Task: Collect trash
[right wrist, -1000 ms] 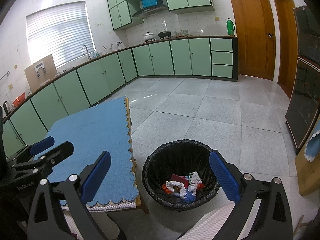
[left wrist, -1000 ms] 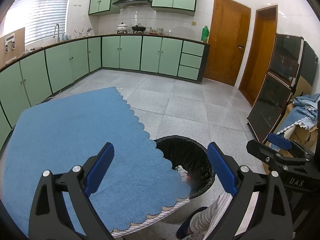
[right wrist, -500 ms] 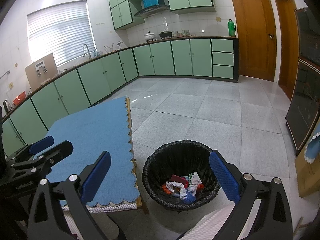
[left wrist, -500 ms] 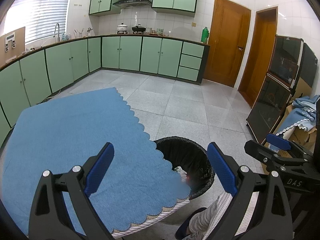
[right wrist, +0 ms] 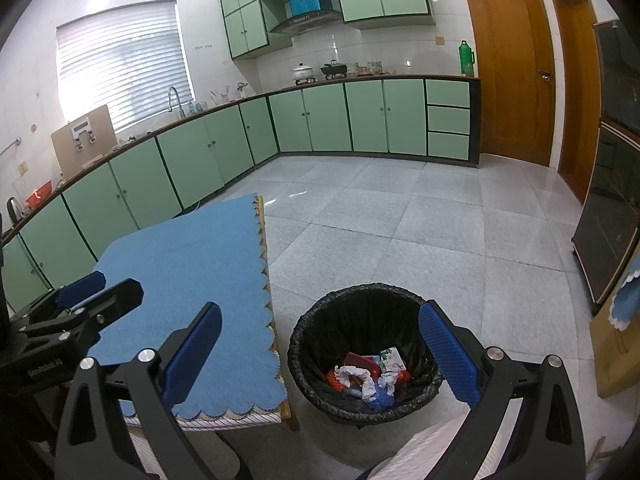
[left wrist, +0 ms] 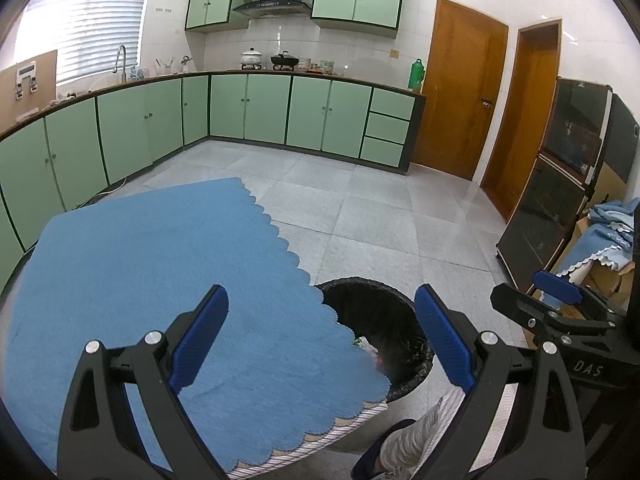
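A black-lined trash bin stands on the floor beside the table; it holds crumpled paper and wrappers. In the left wrist view the bin is partly hidden behind the table's corner. My left gripper is open and empty, held above the blue tablecloth near its right corner. My right gripper is open and empty, held above the bin. Each gripper shows at the edge of the other's view: the right one, the left one.
The table carries only the blue scalloped cloth. Green cabinets line the far walls. Dark glass-door cabinets and a box with blue cloth stand at the right. A person's leg and shoe are below.
Both grippers have drifted very slightly; the views are almost the same. Both stay open and empty.
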The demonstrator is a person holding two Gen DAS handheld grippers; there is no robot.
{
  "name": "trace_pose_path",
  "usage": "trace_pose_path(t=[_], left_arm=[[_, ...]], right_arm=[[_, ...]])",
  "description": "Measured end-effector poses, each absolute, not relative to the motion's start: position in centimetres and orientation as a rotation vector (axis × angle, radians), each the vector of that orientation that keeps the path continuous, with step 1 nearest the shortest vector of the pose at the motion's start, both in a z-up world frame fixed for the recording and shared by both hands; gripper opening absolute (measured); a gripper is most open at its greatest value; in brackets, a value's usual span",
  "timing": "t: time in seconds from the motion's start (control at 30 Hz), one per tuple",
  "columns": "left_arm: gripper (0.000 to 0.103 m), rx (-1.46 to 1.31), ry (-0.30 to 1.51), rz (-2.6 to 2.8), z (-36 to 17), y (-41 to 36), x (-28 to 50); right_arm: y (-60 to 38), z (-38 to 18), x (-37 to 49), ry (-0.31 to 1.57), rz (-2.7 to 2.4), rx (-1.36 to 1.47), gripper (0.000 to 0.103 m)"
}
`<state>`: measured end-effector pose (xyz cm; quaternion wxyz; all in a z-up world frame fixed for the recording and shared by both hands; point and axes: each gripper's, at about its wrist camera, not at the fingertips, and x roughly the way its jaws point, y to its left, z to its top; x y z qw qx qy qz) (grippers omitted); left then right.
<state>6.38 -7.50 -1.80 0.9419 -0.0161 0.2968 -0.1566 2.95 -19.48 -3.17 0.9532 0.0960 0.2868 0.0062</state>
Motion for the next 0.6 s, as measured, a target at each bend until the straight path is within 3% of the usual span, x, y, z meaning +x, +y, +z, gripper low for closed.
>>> trace_pose_path(t=[0.6], left_arm=[[0.091, -0.029, 0.605, -0.303, -1.99, -7.40, 6.21]], right_arm=[[-19.61, -3.04, 3.01, 0.587, 0.013, 0.193, 0.097]])
